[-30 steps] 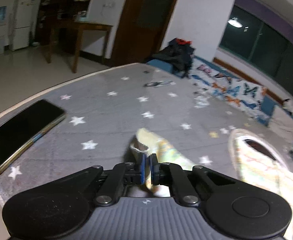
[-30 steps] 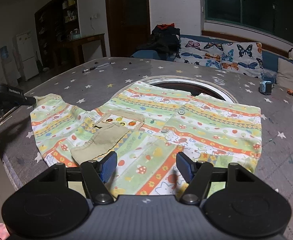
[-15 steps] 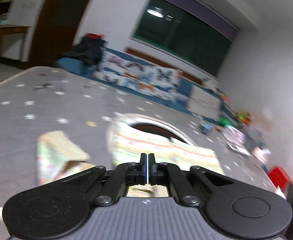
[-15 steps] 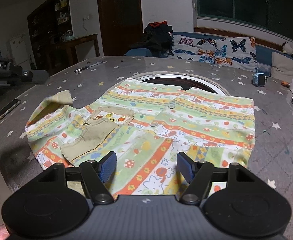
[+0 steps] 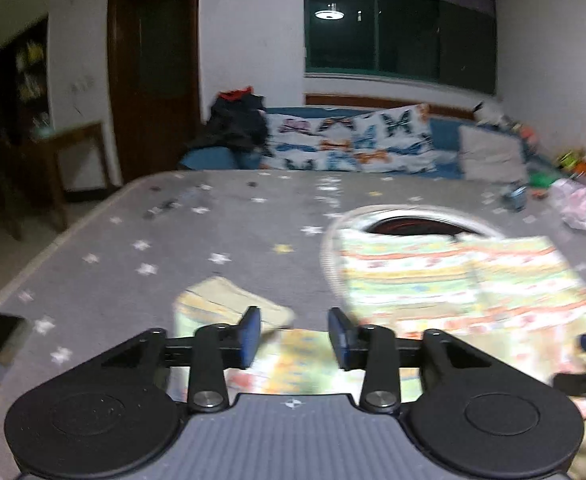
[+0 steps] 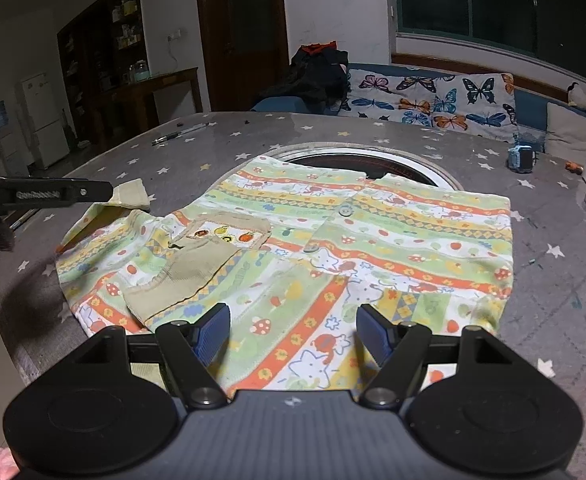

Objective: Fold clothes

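The grey tablecloth [image 6: 141,168], scattered with pale stars, covers a big table whose left edge curves away toward the floor; left of the garment a wide strip of cloth lies bare out to that edge, and beyond it more bare cloth runs to a pen [image 6: 179,135] lying well off; right of the garment the cloth is bare as far as a small blue object [image 6: 521,158]. The garment [image 6: 333,248] is a child's cotton shirt, soft and a little rumpled, striped in green, orange and yellow with cartoon prints, spread flat near the table's near edge; its far hem overlaps a round white-rimmed opening [image 6: 373,160] in the table; a ribbed beige pocket [image 6: 189,268] sits on its left half, and two buttons run down the middle; its left sleeve [image 6: 105,216] reaches out sideways with the beige cuff turned up at the end. The right gripper [image 6: 293,334] stands above the garment's near hem, blue pads spread wide with nothing between them. The left gripper [image 5: 294,335] hangs above the sleeve, close to the cuff, pads clearly apart and empty; that view is blurred.
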### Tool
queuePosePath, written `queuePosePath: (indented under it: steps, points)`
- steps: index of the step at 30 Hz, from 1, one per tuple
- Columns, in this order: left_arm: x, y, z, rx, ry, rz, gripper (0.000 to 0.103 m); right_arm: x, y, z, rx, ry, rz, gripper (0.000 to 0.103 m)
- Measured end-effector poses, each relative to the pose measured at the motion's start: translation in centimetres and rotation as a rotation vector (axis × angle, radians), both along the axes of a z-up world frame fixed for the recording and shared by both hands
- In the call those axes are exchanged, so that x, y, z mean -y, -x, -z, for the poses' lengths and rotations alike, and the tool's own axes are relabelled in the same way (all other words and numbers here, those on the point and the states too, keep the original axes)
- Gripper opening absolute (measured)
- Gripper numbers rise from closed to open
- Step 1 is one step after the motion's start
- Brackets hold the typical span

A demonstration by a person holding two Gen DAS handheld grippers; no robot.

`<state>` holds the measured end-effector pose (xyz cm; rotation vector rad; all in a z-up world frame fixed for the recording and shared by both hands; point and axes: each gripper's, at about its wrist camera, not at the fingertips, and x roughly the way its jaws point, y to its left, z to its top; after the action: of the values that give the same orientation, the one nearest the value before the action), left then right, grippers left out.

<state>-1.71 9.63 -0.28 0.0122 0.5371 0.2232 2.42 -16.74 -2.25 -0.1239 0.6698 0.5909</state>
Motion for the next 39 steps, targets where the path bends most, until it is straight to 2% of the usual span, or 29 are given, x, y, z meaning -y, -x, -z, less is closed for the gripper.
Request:
queuePosePath:
  steps: [2, 9, 10, 12, 14, 17, 19, 22, 31, 37, 39]
  points:
    - [-0.3, -0.5, 0.7, -0.021, -0.043, -0.007, 0.045, -0.2, 0.1, 0.0, 0.002, 0.0, -0.006, 0.072]
    - [-1.3, -2.0, 2.8, -0.083, -0.111, -0.029, 0.043, -0.3, 0.0, -0.2, 0.004, -0.004, -0.007, 0.072]
    - [-1.4, -2.3, 3.0, -0.09, -0.114, -0.031, 0.04, -0.3, 0.0, -0.2, 0.003, -0.004, -0.006, 0.072]
    - [-1.7, -2.7, 3.4, -0.105, -0.118, -0.033, 0.023, -0.3, -0.1, -0.2, 0.002, -0.003, -0.004, 0.072]
    - [-1.9, -2.6, 2.9, -0.096, -0.08, -0.031, 0.008, -0.2, 0.0, -0.2, 0.003, -0.006, -0.001, 0.072]
    - [-2.3, -2.2, 2.0, -0.074, -0.009, -0.024, 0.006, 0.1, 0.1, -0.3, 0.007, -0.013, 0.009, 0.072]
    - [-2.4, -1.8, 1.2, -0.054, 0.04, -0.013, 0.005, 0.3, 0.1, -0.4, 0.009, -0.019, 0.017, 0.072]
    - [-1.7, -0.9, -1.1, -0.01, 0.149, 0.053, 0.004, 0.7, 0.1, -0.5, 0.011, -0.028, 0.028, 0.072]
    - [2.8, 0.4, -5.0, 0.055, 0.392, 0.343, 0.004, 2.9, -0.2, -1.2, 0.01, -0.089, 0.089, 0.071]
    - [4.9, 0.1, -4.4, 0.041, 0.517, 0.47, 0.004, 4.9, -0.5, -1.8, -0.014, -0.148, 0.137, 0.065]
    - [5.4, 0.0, -3.9, 0.027, 0.522, 0.489, 0.004, 5.4, -0.7, -1.8, -0.033, -0.174, 0.142, 0.063]
